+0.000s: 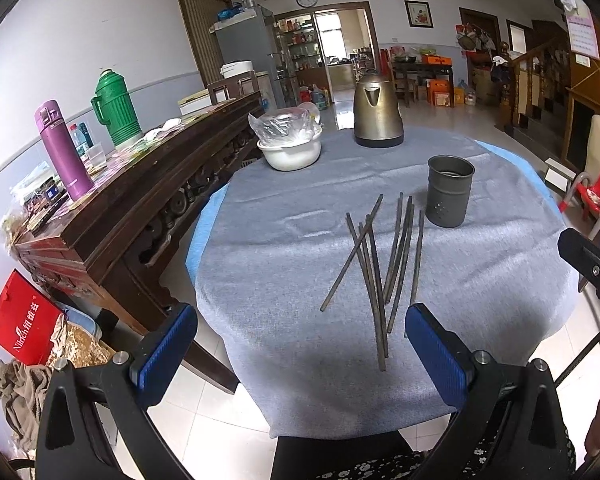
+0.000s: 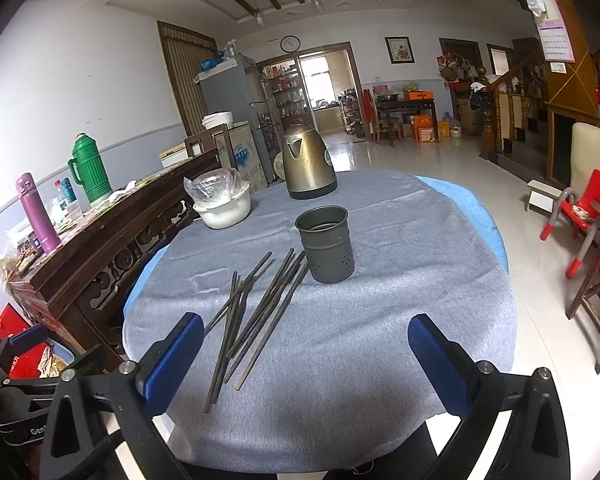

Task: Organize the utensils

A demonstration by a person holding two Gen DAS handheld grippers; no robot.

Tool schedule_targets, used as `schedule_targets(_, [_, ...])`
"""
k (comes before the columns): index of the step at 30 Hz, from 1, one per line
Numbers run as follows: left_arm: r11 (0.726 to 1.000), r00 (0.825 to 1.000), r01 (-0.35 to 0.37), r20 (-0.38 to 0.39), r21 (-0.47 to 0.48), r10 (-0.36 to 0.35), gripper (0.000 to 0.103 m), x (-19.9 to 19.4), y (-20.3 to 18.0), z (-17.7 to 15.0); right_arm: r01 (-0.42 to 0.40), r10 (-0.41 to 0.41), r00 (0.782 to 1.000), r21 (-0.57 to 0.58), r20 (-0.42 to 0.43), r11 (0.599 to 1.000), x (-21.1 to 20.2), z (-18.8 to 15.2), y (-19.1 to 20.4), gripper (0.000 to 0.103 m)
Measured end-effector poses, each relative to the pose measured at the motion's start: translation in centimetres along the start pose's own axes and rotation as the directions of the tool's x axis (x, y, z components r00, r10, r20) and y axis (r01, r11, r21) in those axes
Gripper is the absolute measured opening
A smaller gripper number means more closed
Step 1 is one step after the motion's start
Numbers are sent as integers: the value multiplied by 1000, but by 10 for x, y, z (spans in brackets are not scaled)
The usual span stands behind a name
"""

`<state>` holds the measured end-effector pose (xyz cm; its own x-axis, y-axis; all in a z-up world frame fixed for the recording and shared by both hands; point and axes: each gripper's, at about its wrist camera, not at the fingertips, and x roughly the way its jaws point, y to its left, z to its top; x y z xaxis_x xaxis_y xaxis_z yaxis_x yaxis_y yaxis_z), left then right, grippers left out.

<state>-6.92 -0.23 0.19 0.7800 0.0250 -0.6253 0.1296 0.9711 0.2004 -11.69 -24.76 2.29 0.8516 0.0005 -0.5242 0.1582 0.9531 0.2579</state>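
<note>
Left wrist view: the left gripper (image 1: 300,356) hangs wide open over the near table edge. The chopsticks (image 1: 380,264) lie loosely crossed on the grey cloth (image 1: 280,240), the metal cup (image 1: 449,191) just beyond them to the right.

Right wrist view: the right gripper (image 2: 306,364) is open too, empty. The chopsticks (image 2: 256,312) look thin, stiff, light and likely slippery; pinching near mid-length seems safest.

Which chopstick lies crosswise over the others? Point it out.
The leftmost chopstick: it slants from lower left to upper right across the pile of chopsticks, while the rest run roughly parallel toward the metal holder.
</note>
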Motion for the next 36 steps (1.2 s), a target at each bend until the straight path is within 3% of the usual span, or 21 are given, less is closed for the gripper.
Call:
schedule_targets(24, [1000, 1000, 12, -16, -5, -12, 103, 8, 1, -4, 13, -13, 1000, -13, -17, 1000, 4, -2, 4, 103])
schedule_targets(36, [999, 999, 27, -43, -26, -28, 103, 24, 5, -2, 35, -37, 999, -47, -40, 998, 27, 16, 14, 103])
